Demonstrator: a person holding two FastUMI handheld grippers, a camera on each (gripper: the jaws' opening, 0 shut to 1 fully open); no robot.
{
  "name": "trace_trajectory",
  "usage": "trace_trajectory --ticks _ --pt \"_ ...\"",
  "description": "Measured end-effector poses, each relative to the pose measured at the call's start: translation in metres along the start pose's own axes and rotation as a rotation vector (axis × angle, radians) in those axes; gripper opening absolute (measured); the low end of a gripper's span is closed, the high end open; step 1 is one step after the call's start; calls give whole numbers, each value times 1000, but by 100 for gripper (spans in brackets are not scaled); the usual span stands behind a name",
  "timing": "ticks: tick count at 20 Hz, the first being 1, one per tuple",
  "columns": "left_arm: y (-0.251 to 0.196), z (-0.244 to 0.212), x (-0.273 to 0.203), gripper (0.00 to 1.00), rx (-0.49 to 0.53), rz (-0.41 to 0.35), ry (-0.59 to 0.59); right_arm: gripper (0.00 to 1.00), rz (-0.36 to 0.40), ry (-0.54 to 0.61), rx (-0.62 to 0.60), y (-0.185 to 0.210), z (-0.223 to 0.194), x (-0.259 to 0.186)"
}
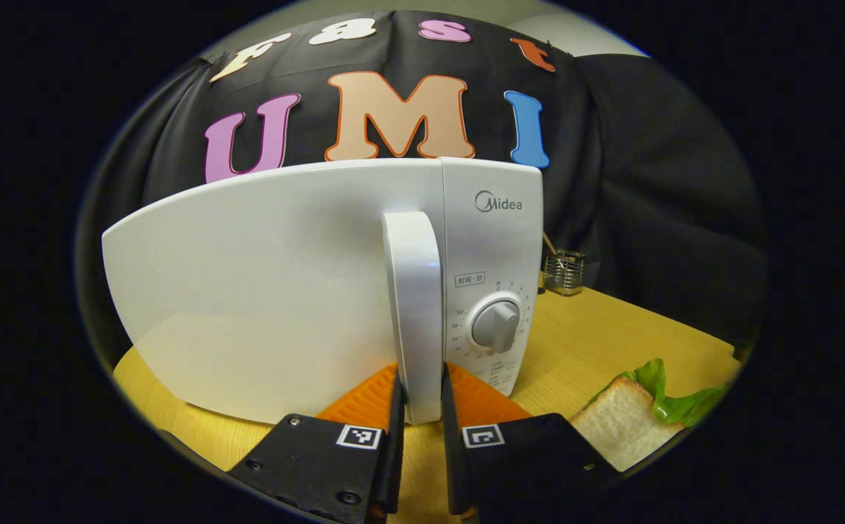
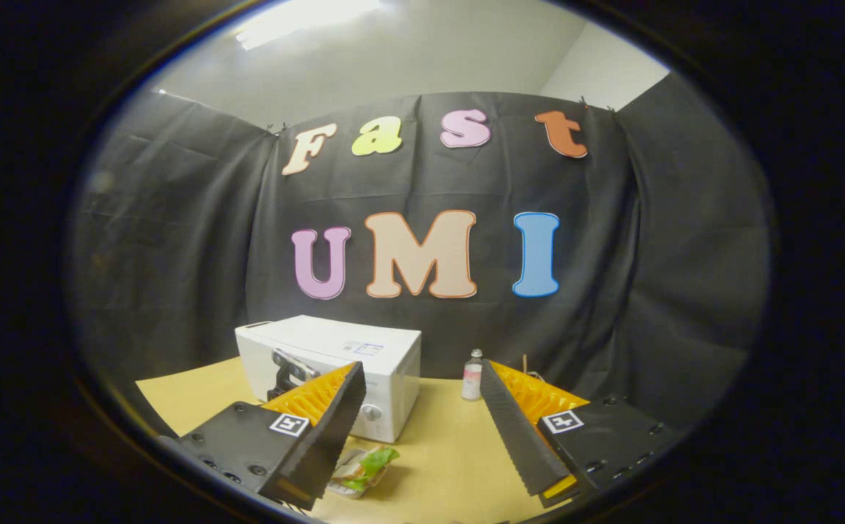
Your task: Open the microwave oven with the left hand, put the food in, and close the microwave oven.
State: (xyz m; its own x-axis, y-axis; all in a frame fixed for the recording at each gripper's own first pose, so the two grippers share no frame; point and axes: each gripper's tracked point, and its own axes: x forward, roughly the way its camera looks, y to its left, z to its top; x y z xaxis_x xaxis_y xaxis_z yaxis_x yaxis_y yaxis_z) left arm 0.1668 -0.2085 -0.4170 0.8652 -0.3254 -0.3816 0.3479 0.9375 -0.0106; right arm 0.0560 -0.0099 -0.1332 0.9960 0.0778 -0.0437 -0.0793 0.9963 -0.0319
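The white microwave (image 1: 269, 291) stands close ahead in the left gripper view, its door looking closed. My left gripper (image 1: 421, 389) is shut on the door's upright white handle (image 1: 413, 291), one orange finger pressing each side near its lower end. A sandwich with green lettuce (image 1: 629, 422) lies on the table to the right of the microwave. In the right gripper view the microwave (image 2: 364, 349) sits farther off, with a dark gripper body (image 2: 287, 375) at its front. The sandwich (image 2: 365, 466) lies below it. My right gripper (image 2: 421, 370) hangs open above the table, holding nothing.
The yellow wooden table (image 2: 451, 444) carries everything. A small white bottle (image 2: 472, 375) stands to the right of the microwave near the back cloth. A wire holder with a stick (image 1: 564, 271) stands behind the microwave's dial side. The dial (image 1: 496, 326) sits right of the handle.
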Motion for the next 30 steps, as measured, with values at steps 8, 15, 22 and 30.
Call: trace_trajectory --ticks 8,15,22,30 --pt "1 -3 0 19 -40 40 -22 96 -13 28 -1 -2 -14 -6" --pt "2 -1 -1 17 -94 56 -48 96 -29 38 15 -11 -24 -12" --pt "-5 -6 -41 15 -94 38 -73 96 -66 58 38 -38 -47 -6" --pt "4 -26 -109 22 -63 -58 -62 96 -14 118 120 -22 -82 13"
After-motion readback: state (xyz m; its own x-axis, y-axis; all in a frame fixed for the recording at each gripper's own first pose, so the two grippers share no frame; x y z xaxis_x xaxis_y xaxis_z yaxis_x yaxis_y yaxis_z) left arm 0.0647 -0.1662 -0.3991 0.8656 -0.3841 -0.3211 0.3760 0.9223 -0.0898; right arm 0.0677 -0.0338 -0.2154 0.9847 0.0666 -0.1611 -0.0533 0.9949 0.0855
